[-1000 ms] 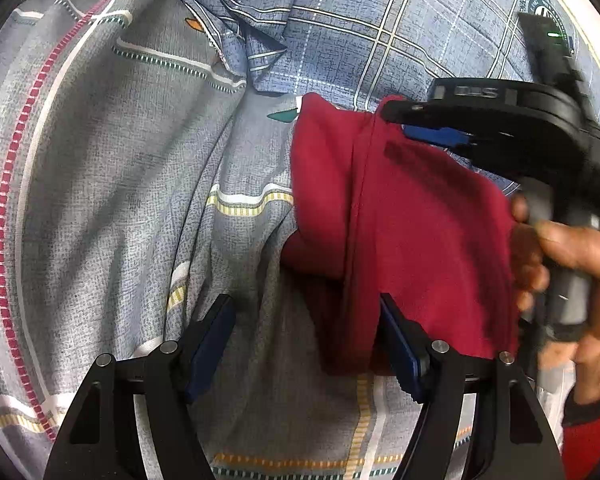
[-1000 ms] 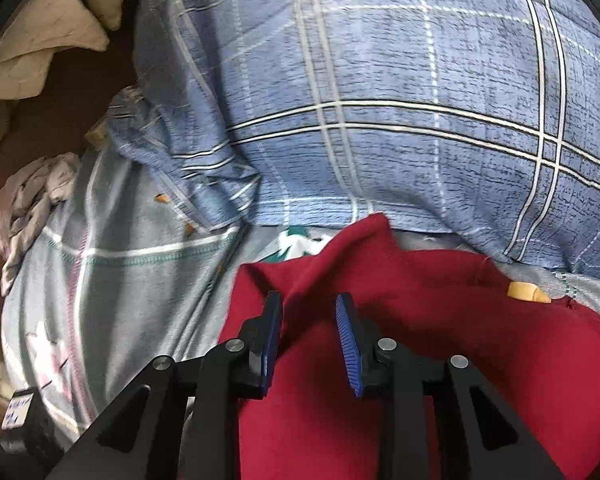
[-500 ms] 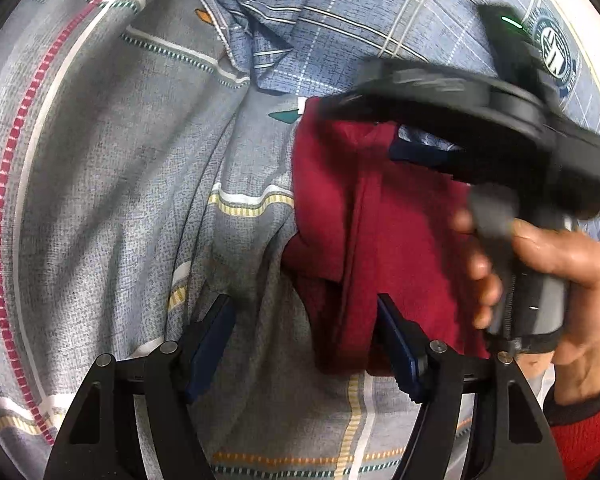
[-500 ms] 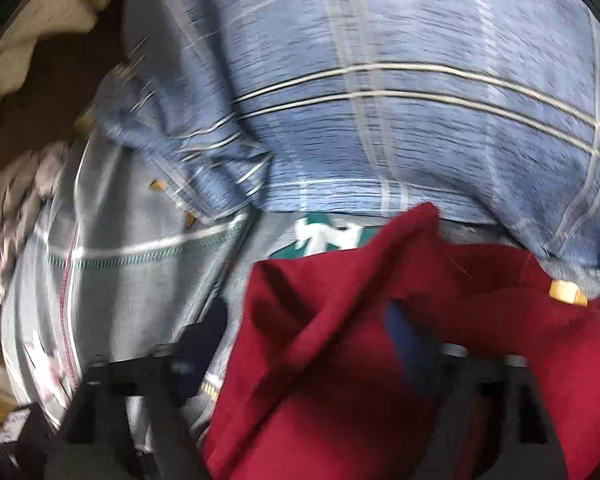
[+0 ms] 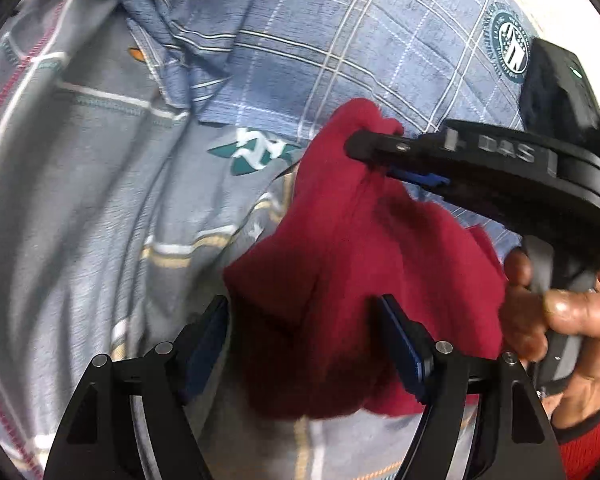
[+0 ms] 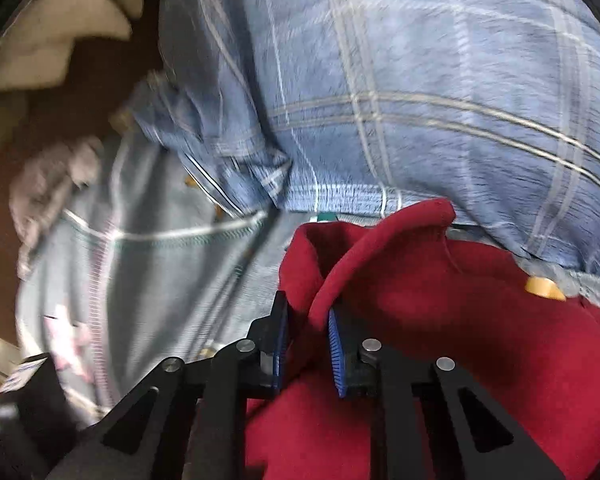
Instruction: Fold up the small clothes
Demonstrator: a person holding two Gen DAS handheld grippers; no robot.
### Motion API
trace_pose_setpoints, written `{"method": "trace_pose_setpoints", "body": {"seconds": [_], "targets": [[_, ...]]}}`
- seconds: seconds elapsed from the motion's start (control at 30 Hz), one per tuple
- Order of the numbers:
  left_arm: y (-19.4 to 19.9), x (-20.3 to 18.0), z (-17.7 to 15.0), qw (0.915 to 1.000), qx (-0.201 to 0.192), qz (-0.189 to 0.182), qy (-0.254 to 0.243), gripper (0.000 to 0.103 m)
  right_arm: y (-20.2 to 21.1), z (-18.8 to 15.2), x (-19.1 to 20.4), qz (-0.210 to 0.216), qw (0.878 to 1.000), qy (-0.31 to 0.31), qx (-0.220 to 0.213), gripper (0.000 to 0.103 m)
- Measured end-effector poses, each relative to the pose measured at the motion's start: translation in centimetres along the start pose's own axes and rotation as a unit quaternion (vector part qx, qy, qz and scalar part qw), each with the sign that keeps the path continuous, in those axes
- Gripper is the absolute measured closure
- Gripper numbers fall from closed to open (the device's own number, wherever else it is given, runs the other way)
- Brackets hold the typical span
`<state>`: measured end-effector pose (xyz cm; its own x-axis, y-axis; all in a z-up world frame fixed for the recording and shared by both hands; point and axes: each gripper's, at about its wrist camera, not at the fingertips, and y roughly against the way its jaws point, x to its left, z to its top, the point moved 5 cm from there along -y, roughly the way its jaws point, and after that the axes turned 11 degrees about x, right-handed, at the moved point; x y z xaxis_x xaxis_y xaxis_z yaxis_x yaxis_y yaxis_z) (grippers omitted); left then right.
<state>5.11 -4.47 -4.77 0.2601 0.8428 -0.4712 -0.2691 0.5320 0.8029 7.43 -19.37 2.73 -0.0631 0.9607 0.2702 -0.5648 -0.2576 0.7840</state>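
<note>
On the grey striped sheet [image 5: 100, 208]: red garment [image 5: 360, 280], bunched; right gripper [image 6: 308, 332] clamps its far edge; left gripper [image 5: 304, 340], jaws wide, straddles its near end.

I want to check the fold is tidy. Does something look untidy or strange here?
Yes. The red garment is bunched, not flat: the right tongs pinch one raised edge, so it hangs in loose folds between the open left tongs.
</note>
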Motion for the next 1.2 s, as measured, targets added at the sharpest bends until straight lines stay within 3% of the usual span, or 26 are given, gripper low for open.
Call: {"method": "trace_pose_setpoints", "body": {"seconds": [0.07, 0.13, 0.17, 0.23, 0.3, 0.37, 0.43, 0.47, 0.7, 0.73, 0.77, 0.8, 0.83, 0.87, 0.97, 1.1, 1.2], "targets": [[-0.6, 0.6, 0.0, 0.9997, 0.009, -0.018, 0.014, 0.031, 1.2, -0.2, -0.3, 0.002, 1.0, -0.001, -0.007, 0.086], [-0.8, 1.2, 0.2, 0.9991, 0.012, -0.032, 0.027, 0.049, 1.5, 0.1, -0.2, 0.003, 1.0, -0.006, -0.009, 0.086], [-0.8, 1.3, 0.3, 0.9988, 0.015, -0.038, 0.026, 0.064, 1.7, 0.0, -0.3, 0.007, 1.0, -0.01, -0.006, 0.086], [-0.5, 1.2, 0.3, 0.9988, 0.009, -0.042, 0.022, 0.071, 2.3, -0.5, -0.4, 0.007, 1.0, -0.009, -0.003, 0.086], [0.3, 0.9, 0.3, 0.9992, -0.005, -0.039, 0.009, 0.078, 1.9, -0.6, -0.1, 0.0, 1.0, -0.005, 0.007, 0.079], [0.6, 0.2, 0.3, 0.9992, -0.013, -0.036, -0.004, 0.08, 1.3, -0.5, 0.2, -0.009, 1.0, -0.012, 0.014, 0.065], [0.9, -0.1, 0.0, 0.9991, -0.019, -0.035, -0.013, 0.08, 0.8, -0.4, 0.5, -0.006, 1.0, -0.02, 0.018, 0.024], [1.0, -0.4, 0.0, 0.9991, -0.022, -0.029, -0.021, 0.08, 0.7, -0.1, 0.8, -0.004, 1.0, -0.02, 0.016, 0.021], [1.1, -1.9, -0.7, 0.9983, -0.026, -0.009, -0.052, 0.08, -4.4, 1.1, 1.2, -0.044, 0.995, -0.012, 0.088, 0.021], [1.1, -1.9, -0.6, 0.9984, -0.025, -0.005, -0.051, 0.08, -5.5, 1.0, 1.1, -0.052, 0.994, -0.01, 0.099, 0.025], [1.3, -1.9, -0.6, 0.9984, -0.026, -0.007, -0.05, 0.081, -6.1, 0.9, 0.9, -0.072, 0.993, 0.0, 0.097, 0.044], [1.8, -2.1, -0.7, 0.9983, -0.026, -0.015, -0.05, 0.081, -6.1, 0.7, 0.6, -0.093, 0.992, 0.009, 0.084, 0.053], [2.0, -2.4, -0.7, 0.9981, -0.027, -0.025, -0.05, 0.081, -5.7, 0.4, 0.5, -0.085, 0.993, 0.008, 0.075, 0.066], [2.6, -3.0, -0.7, 0.9975, -0.03, -0.041, -0.05, 0.081, -4.4, 0.1, 0.1, -0.057, 0.997, -0.004, 0.057, 0.073], [4.5, -6.5, -1.0, 0.9946, -0.042, -0.072, -0.062, 0.081, -0.2, -0.4, -0.4, -0.042, 0.999, -0.002, 0.014, 0.078], [5.2, -14.0, -2.4, 0.987, -0.053, -0.065, -0.137, 0.081, 7.6, -1.9, -2.2, -0.027, 0.999, 0.003, -0.034, 0.08], [4.2, -19.9, -3.5, 0.9794, -0.038, -0.086, -0.179, 0.081, 13.1, -3.6, -4.9, -0.018, 0.998, -0.011, -0.063, 0.08]]}}
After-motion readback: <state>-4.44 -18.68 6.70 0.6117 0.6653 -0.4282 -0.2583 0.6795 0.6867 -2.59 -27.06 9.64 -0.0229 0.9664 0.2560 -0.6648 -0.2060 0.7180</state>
